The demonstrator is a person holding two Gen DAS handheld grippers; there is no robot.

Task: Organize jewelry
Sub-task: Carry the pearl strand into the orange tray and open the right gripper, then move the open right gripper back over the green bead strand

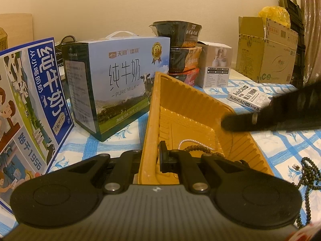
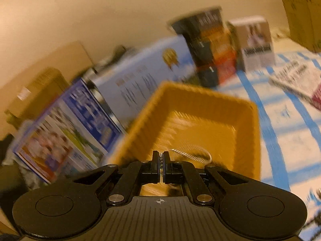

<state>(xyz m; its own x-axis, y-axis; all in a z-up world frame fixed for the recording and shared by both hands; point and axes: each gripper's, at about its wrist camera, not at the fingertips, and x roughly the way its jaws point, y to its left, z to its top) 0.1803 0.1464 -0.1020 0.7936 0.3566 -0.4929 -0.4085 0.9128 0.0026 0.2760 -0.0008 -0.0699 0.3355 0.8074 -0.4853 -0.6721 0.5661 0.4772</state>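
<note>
A yellow ribbed plastic tray (image 1: 200, 108) stands on the blue-checked cloth. My left gripper (image 1: 149, 156) is shut on the tray's near left wall. Inside lie a white pearl chain (image 1: 188, 141) and a dark bead string (image 1: 202, 149). My right gripper (image 2: 161, 159) is over the tray (image 2: 246, 136), shut on a small beaded piece; a silvery chain (image 2: 192, 154) trails from it into the tray. It shows as a black shape (image 1: 260, 118) over the tray's right side in the left wrist view. A dark green bead necklace (image 1: 309, 178) lies on the cloth to the right.
Milk cartons (image 1: 120, 84) and a blue printed box (image 1: 34, 104) stand left of the tray. Stacked noodle bowls (image 1: 180, 46), a white box (image 1: 216, 66), a cardboard box (image 1: 266, 50) and an AutoCAD book (image 1: 248, 96) stand behind and to the right.
</note>
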